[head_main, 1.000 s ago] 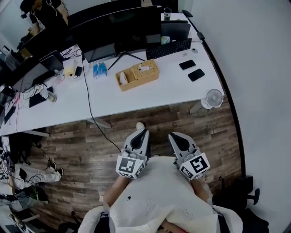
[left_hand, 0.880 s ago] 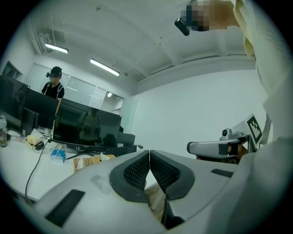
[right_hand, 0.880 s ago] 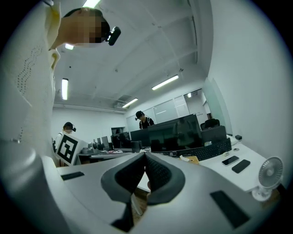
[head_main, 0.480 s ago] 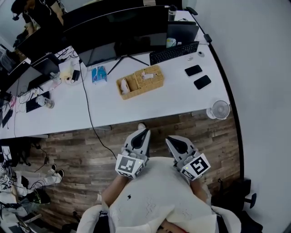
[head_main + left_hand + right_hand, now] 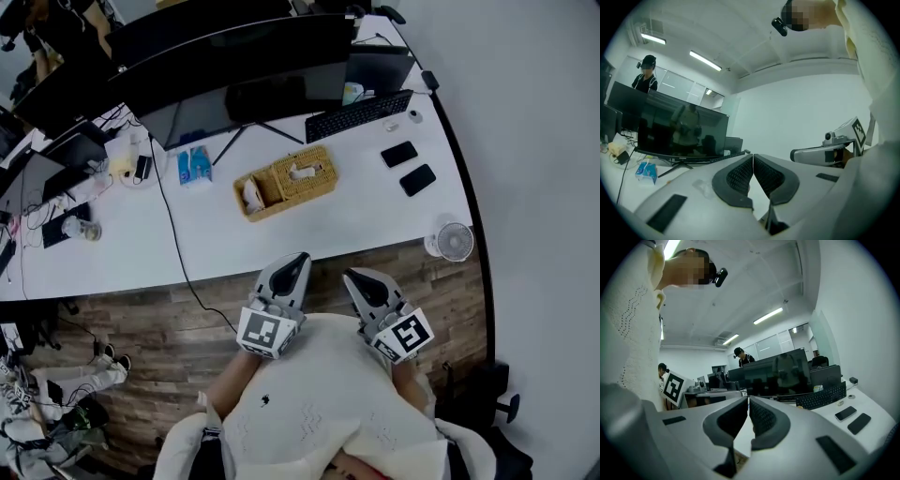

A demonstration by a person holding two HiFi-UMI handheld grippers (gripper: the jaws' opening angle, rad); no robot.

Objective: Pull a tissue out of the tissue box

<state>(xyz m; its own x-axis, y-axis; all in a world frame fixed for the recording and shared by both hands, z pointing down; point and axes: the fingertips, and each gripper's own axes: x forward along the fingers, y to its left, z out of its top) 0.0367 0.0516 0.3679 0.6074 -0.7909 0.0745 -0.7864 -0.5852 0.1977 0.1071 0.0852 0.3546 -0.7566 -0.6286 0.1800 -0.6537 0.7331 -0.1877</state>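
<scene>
Here, the left tool [image 5: 298,257] and right tool [image 5: 350,276] are both clenched empty.

The near strip of the white desk [image 5: 309,230] lies bare from its edge up to the wicker tissue box [image 5: 319,183], so the way in from the near side is open. Behind the box, the monitor [image 5: 234,70] and its stand legs [image 5: 253,127] close off the far side. A black cable [image 5: 172,230] crosses the desk on the left. Two phones [image 5: 398,153] and a small fan [image 5: 453,242] take up the right, and the keyboard [image 5: 361,114] the far right.
</scene>
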